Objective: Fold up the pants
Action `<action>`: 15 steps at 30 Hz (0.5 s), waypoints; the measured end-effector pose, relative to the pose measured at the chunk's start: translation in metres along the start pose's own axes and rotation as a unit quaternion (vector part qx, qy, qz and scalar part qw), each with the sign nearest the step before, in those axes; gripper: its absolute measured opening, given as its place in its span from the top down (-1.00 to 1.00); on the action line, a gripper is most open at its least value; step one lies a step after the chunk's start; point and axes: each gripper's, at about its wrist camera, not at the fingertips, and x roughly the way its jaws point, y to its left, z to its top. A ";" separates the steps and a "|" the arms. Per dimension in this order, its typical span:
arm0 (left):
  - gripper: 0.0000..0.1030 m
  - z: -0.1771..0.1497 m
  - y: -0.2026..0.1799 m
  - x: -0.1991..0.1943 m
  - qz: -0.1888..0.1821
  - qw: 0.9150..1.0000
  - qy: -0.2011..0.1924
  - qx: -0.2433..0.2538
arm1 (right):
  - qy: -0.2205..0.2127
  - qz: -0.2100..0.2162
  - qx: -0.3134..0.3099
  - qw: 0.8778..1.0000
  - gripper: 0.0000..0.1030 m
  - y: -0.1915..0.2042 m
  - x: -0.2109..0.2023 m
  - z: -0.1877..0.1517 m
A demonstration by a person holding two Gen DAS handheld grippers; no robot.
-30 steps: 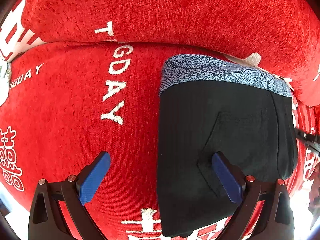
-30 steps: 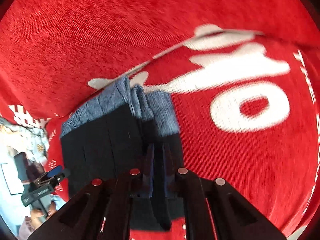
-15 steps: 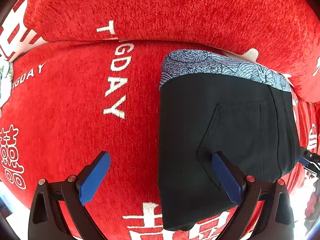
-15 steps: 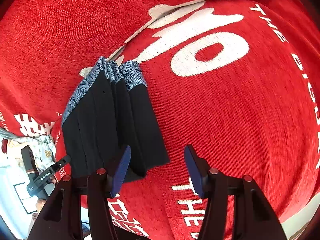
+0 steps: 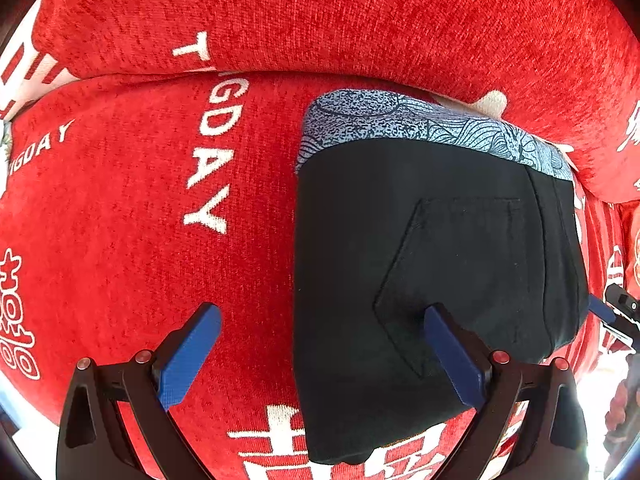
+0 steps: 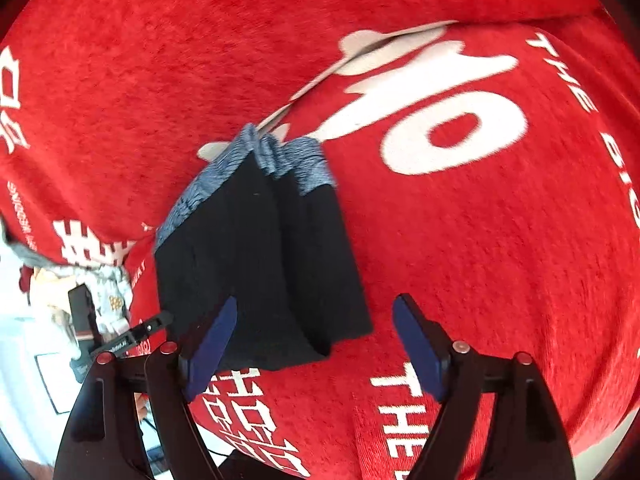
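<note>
Right gripper [image 6: 314,336], clamped on pants [image 6: 260,264] a second ago, now has blue pads spread wide, backed off from folded stack. Pants lie folded on red sofa cover [image 6: 500,240], patterned waistband toward backrest crease. Left gripper [image 5: 320,350] hovers over pants [image 5: 432,264], pads wide apart, right pad above back pocket, left pad over cover [image 5: 132,208].

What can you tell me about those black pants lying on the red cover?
The black fabric pants with a blue-grey patterned waistband lie folded into a compact rectangular stack of several layers on the red plush cover with white lettering. A stitched pocket faces up. The waistband end lies toward the cushion at the back. Neither gripper holds them: the jaws of both are open.
</note>
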 end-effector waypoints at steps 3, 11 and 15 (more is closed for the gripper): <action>-0.98 0.002 -0.003 0.004 -0.005 1.000 0.002 0.004 | 0.017 -0.002 -0.012 1.000 -0.64 0.010 0.014 0.006; -0.98 0.012 -0.005 0.015 -0.022 1.000 0.007 0.002 | 0.052 -0.012 -0.046 0.998 -0.68 0.024 0.040 0.020; -0.98 0.022 -0.003 0.021 -0.038 0.999 0.008 0.001 | 0.065 -0.014 -0.058 0.996 -0.68 0.025 0.046 0.023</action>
